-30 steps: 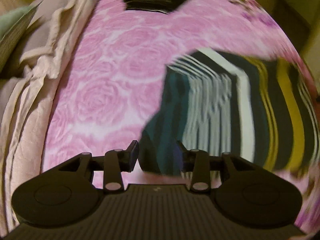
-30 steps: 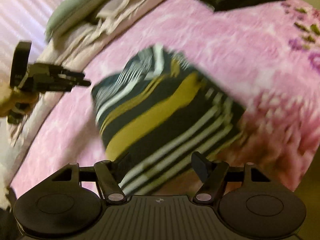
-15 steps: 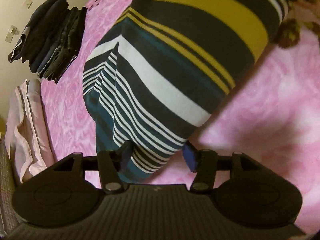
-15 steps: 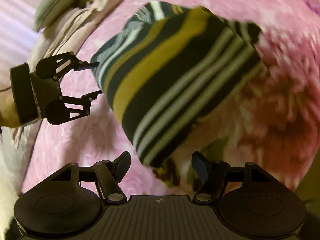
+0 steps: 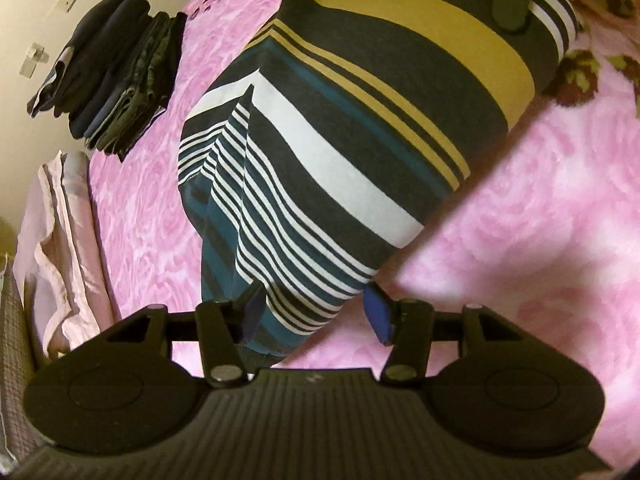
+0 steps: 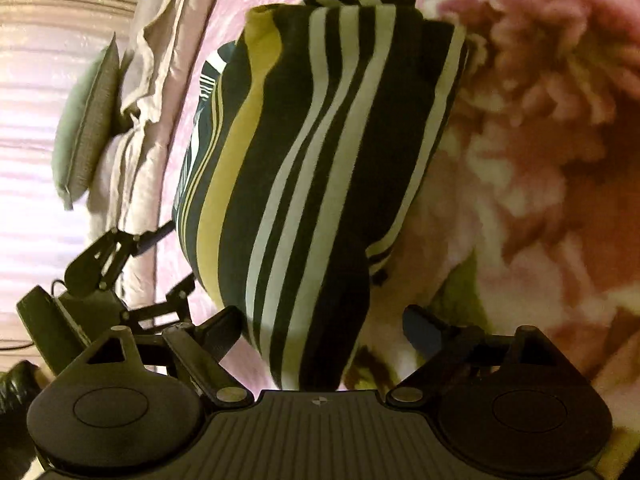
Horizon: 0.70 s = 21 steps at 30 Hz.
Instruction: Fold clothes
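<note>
A folded striped garment (image 5: 340, 152), in black, white, teal and mustard bands, lies on the pink floral blanket (image 5: 540, 240). My left gripper (image 5: 316, 314) is open over its near teal-and-white corner. The cloth lies between the jaws and the right pad stands clear of it. In the right wrist view the same garment (image 6: 320, 160) runs away from my right gripper (image 6: 324, 332), which is wide open around its black-and-white end, both pads off the cloth. The left gripper (image 6: 178, 256) shows there at the garment's left edge, held by a gloved hand.
A stack of dark folded clothes (image 5: 116, 80) sits at the far left of the blanket near a wall. Pale pink bedding (image 5: 60, 240) is bunched along the left side, with a grey-green cushion (image 6: 84, 128) beyond it.
Both grippers have rolled and sunk toward the garment, and their jaws stand wider than a second ago. The garment, blurred and moving then, now lies still on the blanket.
</note>
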Tool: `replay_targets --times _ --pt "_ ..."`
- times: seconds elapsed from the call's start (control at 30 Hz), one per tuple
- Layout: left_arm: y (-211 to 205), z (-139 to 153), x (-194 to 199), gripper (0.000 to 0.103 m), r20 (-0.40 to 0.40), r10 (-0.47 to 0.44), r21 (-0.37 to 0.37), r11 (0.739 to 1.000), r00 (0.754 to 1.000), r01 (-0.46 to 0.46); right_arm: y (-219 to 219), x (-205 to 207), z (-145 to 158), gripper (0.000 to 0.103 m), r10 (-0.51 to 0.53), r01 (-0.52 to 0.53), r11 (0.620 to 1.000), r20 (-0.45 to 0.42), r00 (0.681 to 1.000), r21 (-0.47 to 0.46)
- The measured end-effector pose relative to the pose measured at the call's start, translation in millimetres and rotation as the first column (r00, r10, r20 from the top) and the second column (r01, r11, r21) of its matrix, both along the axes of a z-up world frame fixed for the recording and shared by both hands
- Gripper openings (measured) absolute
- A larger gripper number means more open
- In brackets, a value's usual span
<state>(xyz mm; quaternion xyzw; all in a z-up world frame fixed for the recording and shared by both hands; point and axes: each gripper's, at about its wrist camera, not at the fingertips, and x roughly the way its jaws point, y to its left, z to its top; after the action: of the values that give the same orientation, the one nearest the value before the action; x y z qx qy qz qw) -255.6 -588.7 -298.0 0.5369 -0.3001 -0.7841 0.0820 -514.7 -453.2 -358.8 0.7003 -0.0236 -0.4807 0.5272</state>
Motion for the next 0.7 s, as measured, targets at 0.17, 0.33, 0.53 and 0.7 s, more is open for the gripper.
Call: replay_targets --times 0.17,0.33,0.53,0.7 --pt "2.8 3.8 -4.2 0.051 0.007 0.003 0.003 1.0 1.0 -0.003 -6.7 -10.6 -21.8 0.07 -0.068 0.069 0.998 0.132 0.989 -0.006" --pt "10.6 11.3 -4.5 0.051 0.006 -0.003 0.001 1.0 1.0 0.003 -9.9 -27.7 -24.8 0.031 -0.068 0.068 0.998 0.206 0.976 0.003" --pt "25.6 23.4 -10.8 0.051 -0.023 -0.004 0.007 1.0 1.0 0.004 -34.2 -70.1 12.5 0.028 0.073 -0.08 0.996 0.14 0.987 0.043" --pt "54.7 26.8 -26.5 0.051 -0.059 -0.021 0.013 1.0 0.998 0.021 -75.9 -136.8 45.2 0.028 0.347 -0.347 0.937 0.004 0.938 0.041"
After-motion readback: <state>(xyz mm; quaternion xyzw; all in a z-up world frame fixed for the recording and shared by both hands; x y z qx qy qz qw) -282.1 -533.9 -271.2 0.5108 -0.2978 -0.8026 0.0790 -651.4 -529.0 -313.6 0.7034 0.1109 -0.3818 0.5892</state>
